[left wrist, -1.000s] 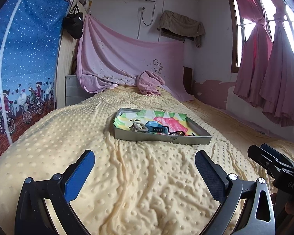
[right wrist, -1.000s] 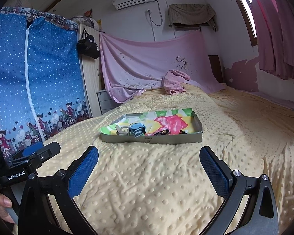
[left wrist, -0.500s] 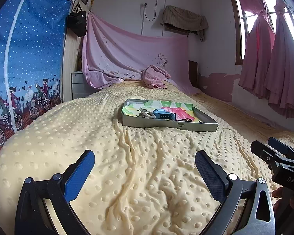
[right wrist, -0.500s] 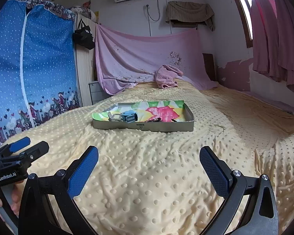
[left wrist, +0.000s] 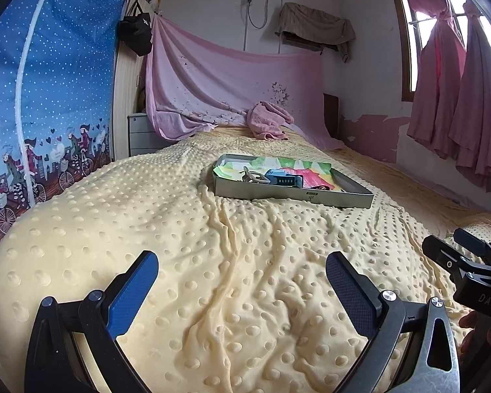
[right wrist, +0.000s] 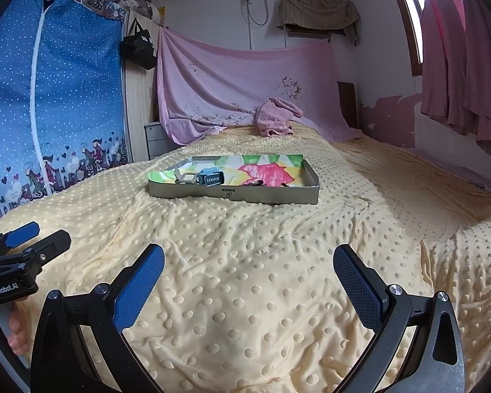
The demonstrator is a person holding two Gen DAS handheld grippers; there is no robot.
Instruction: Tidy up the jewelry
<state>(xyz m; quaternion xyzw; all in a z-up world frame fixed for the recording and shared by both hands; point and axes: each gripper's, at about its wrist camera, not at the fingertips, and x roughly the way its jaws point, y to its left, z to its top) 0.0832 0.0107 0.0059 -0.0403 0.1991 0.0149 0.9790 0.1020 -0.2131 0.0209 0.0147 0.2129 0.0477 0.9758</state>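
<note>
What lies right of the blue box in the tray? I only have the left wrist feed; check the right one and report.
Observer: The right wrist view shows small dark pieces lying on the colourful liner, right of the blue box and close to the near wall of the tray.
Operator: Now report the right gripper's state.
Observer: The right gripper is open and empty, over the yellow blanket, short of the tray.

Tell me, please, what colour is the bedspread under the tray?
Pale yellow bedspread with raised dots; right wrist view.
</note>
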